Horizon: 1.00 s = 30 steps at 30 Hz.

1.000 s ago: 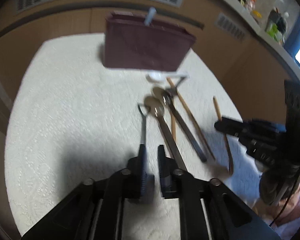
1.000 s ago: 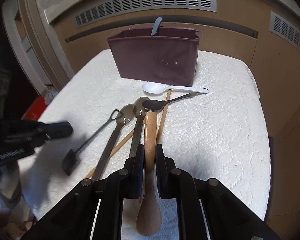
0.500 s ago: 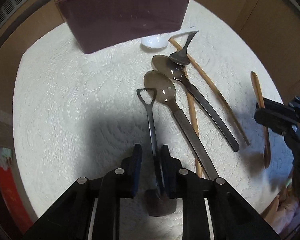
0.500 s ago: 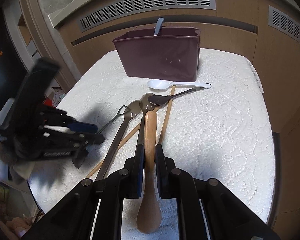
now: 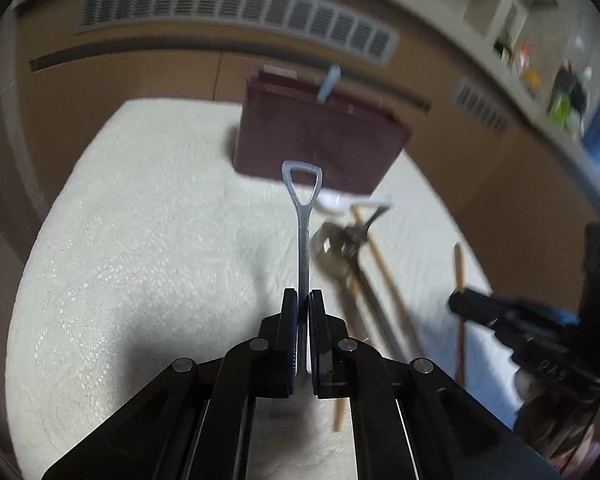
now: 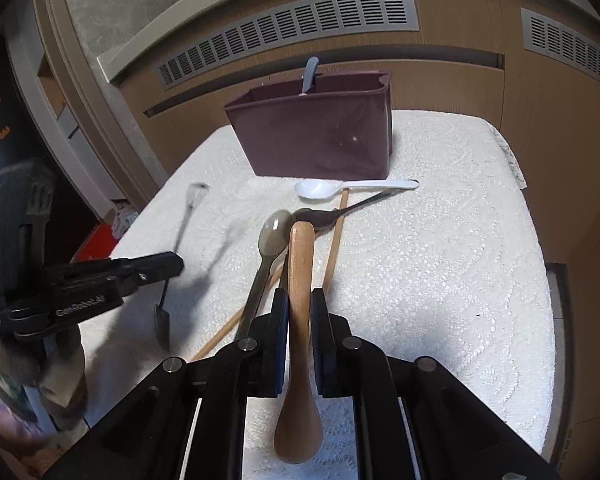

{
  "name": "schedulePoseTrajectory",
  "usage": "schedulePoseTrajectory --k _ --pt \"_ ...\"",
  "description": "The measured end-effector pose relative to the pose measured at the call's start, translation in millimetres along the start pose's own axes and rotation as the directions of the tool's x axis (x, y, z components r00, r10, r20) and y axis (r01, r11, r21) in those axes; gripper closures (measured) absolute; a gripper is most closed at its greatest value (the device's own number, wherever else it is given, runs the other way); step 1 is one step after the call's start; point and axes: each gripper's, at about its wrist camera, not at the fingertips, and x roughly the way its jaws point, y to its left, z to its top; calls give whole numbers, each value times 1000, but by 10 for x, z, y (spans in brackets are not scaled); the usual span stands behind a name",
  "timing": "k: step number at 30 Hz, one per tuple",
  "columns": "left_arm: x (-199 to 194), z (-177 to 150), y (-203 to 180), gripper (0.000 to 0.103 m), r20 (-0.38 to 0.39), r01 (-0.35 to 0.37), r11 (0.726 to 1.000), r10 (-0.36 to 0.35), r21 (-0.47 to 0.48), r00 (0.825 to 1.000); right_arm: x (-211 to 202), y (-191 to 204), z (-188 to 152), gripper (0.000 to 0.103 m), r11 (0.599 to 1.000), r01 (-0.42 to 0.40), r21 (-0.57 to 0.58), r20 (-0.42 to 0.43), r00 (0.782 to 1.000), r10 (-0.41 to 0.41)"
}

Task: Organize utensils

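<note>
Left wrist view: the left gripper (image 5: 303,300) is clamped on a thin metal utensil (image 5: 302,216), held above the white cloth (image 5: 140,240) with its looped handle pointing toward the maroon bin (image 5: 320,136). Right wrist view: the right gripper (image 6: 300,304) is clamped on a wooden spoon (image 6: 299,288), its bowl nearest the camera, above the cloth where a metal spoon (image 6: 269,244), a white plastic spoon (image 6: 340,188) and chopsticks (image 6: 334,248) lie in front of the bin.

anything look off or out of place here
Nothing damaged or spilled. The loose utensils lie jumbled rather than sorted: a small dark spoon lies across a wooden chopstick, beside the white plastic spoon, in front of the maroon caddy, which shows only one handle inside.
</note>
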Motion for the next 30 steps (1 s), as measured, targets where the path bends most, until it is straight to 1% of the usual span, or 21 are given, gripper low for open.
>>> schedulePoseTrajectory --k 1,3,5,7,10,11,12,14,16,18,20,21,23,24,25,26,27,28,30 --pt "-64 20 -13 98 21 14 1000 -14 -1 1000 -12 13 11 93 1000 -5 2 7 1000 5" --pt "-192 124 -87 98 66 26 999 -28 26 997 -42 46 60 93 1000 -3 0 19 1000 3" --pt "-361 354 -141 98 126 48 997 -56 64 990 -132 84 162 93 1000 -3 -11 56 998 4" --pt "-481 616 -243 98 183 64 993 -81 96 980 -280 137 358 93 999 0 -32 115 993 3" --pt "-715 1055 -291 98 268 101 986 -133 129 954 -564 206 790 94 997 23 -71 228 974 -6" --pt "-758 1163 -282 98 284 102 985 -137 136 949 -653 230 946 94 996 32 -84 265 964 -9" --pt "-778 1264 -276 98 297 95 985 -134 143 945 -734 262 1098 94 994 50 -100 302 953 -18" --pt "-738 1355 -254 98 289 74 986 -115 151 950 -822 309 1310 94 990 68 -125 339 941 -22" --pt "-579 1366 -209 97 233 52 986 -88 156 968 -843 326 1434 94 988 77 -137 352 936 -25" --pt "-334 1292 -134 96 149 33 989 -54 142 987 -815 335 1473 94 982 105 -155 360 932 -43" --pt "-59 1174 -31 96 53 27 993 -33 111 998 -727 313 1481 94 982 105 -154 341 939 -47" --pt "61 1113 17 96 11 33 996 -34 87 999 -691 292 1468 94 984 100 -149 330 943 -46" --pt "289 984 104 95 -68 58 997 -55 44 996 -636 231 1422 94 986 96 -135 312 949 -49" --pt "392 919 118 93 -105 65 998 -62 26 993 -597 186 1398 94 988 92 -124 299 953 -51" --pt "462 844 119 87 -133 65 998 -63 11 989 -568 152 1376 94 989 91 -115 290 956 -54" --pt "531 756 100 83 -165 61 998 -61 -7 984 -539 100 1334 94 990 93 -105 279 958 -61" --pt "598 663 73 72 -200 61 998 -66 -31 978 -512 49 1297 94 991 99 -93 270 960 -71" --pt "657 579 35 63 -226 60 997 -70 -51 972 -491 11 1262 94 991 105 -84 264 961 -79" --pt "771 467 -58 61 -274 20 997 -39 -71 961 -436 -80 1189 94 991 114 -65 252 963 -94"
